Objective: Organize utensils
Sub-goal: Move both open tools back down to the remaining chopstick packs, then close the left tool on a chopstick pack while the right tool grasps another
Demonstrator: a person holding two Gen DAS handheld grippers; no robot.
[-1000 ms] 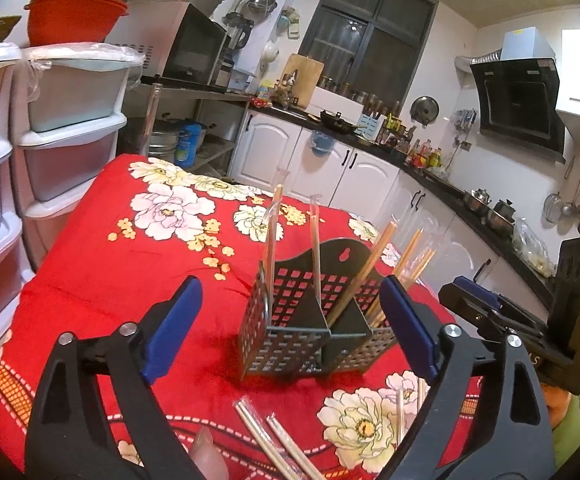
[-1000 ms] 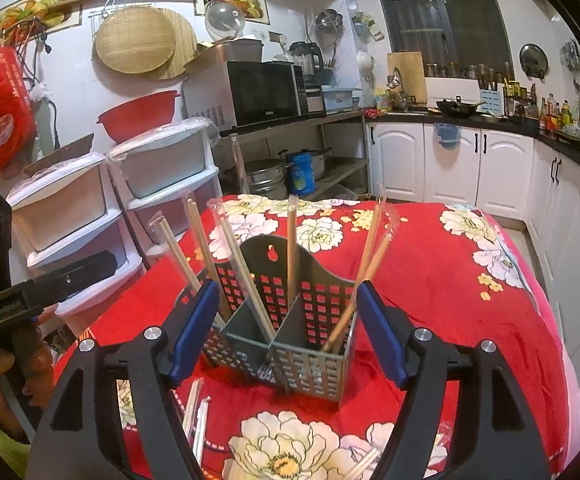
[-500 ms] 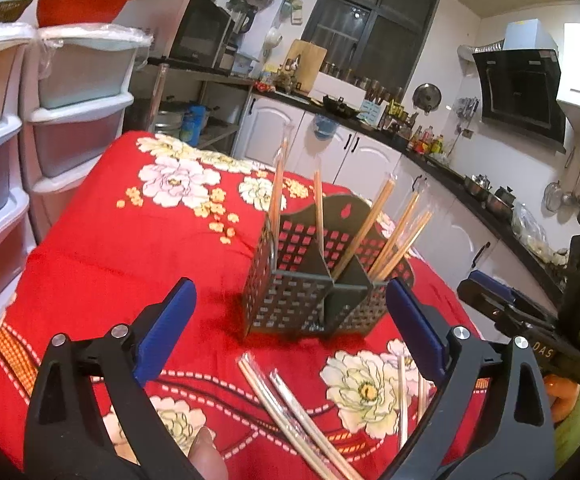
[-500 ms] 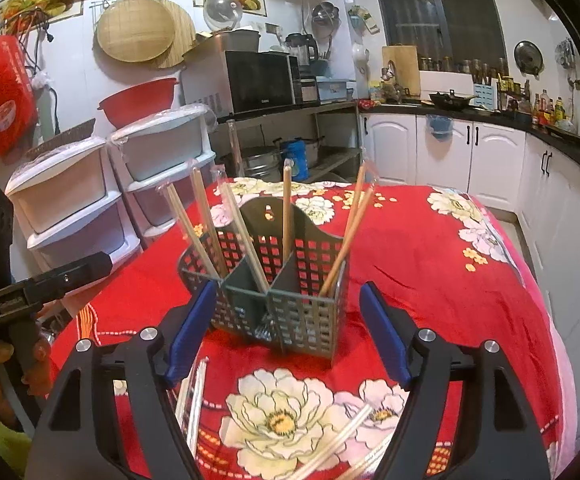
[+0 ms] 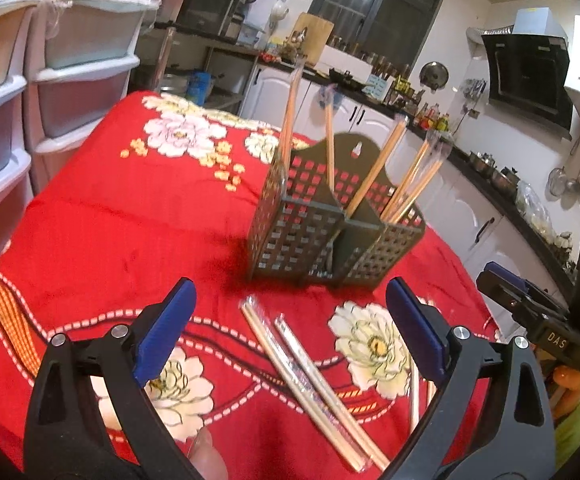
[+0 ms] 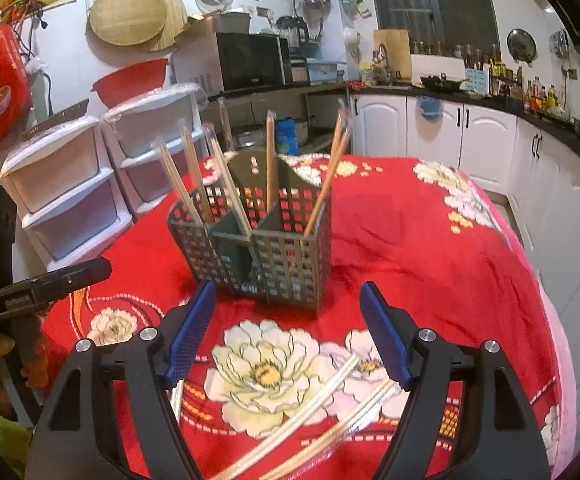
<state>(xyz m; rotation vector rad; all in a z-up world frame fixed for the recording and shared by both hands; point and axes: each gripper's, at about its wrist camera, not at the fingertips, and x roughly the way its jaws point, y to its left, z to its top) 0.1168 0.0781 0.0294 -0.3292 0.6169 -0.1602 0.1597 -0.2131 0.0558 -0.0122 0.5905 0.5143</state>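
Both tools [image 5: 290, 320] [image 6: 288, 328] tilt downward, agape, over chopsticks [image 5: 309, 376].

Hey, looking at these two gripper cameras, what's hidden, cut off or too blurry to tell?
- Left wrist view: the wrapped chopsticks on the tablecloth; their near ends run behind the left gripper.
- Right wrist view: the loose chopsticks are motion-blurred and cut off by the bottom edge, so no sure count.
- Both views: the utensil caddy walls hide its floor and the lower ends of the standing chopsticks.

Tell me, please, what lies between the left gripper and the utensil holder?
In the left wrist view, only red flowered tablecloth and two wrapped chopstick pairs lie between the open left gripper and the utensil holder.
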